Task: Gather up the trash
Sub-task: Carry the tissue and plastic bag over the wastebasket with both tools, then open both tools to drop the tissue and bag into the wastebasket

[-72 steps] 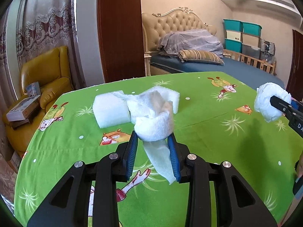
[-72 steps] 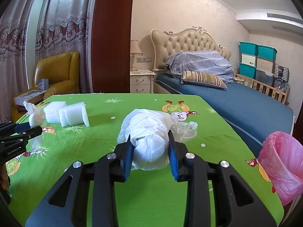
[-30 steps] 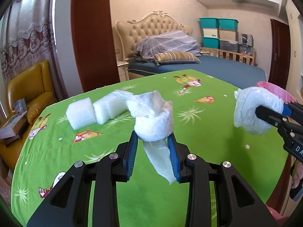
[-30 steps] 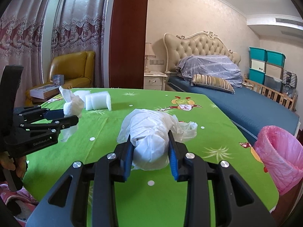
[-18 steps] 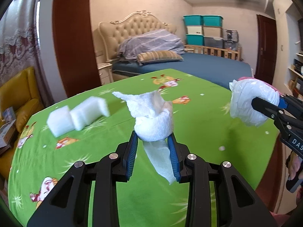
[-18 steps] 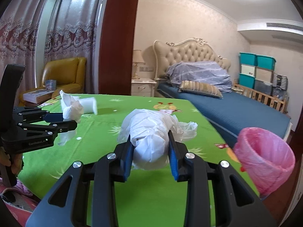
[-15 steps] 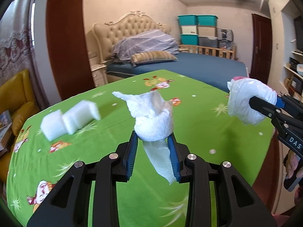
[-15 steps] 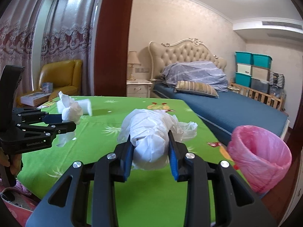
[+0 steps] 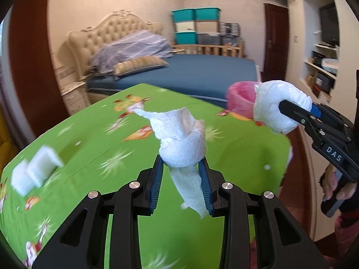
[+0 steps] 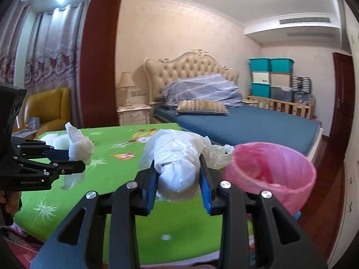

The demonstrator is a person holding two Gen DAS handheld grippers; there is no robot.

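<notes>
My left gripper (image 9: 181, 168) is shut on a crumpled white paper towel (image 9: 181, 141), held above the green table (image 9: 89, 157); a strip of it hangs down between the pads. My right gripper (image 10: 179, 174) is shut on a bunched white plastic bag (image 10: 177, 157). A bin lined with a pink bag (image 10: 271, 174) stands just beyond the table's right edge, close in front and to the right of the held plastic bag. In the left wrist view the right gripper (image 9: 289, 112) holds that plastic bag (image 9: 276, 105) in front of the pink bin (image 9: 240, 98). The left gripper (image 10: 74, 163) with its paper towel (image 10: 78, 148) shows at the left of the right wrist view.
Two white foam blocks (image 9: 33, 172) lie on the table's far left. A blue bed (image 10: 235, 127) stands behind the table and bin, with a nightstand (image 10: 134, 114) and a yellow armchair (image 10: 49, 107) to the left. A person's hand (image 9: 338, 188) grips the right tool.
Both grippers have swung to the right across the table, each keeping its load. The pink bin has come much closer in the right wrist view and now appears in the left wrist view.
</notes>
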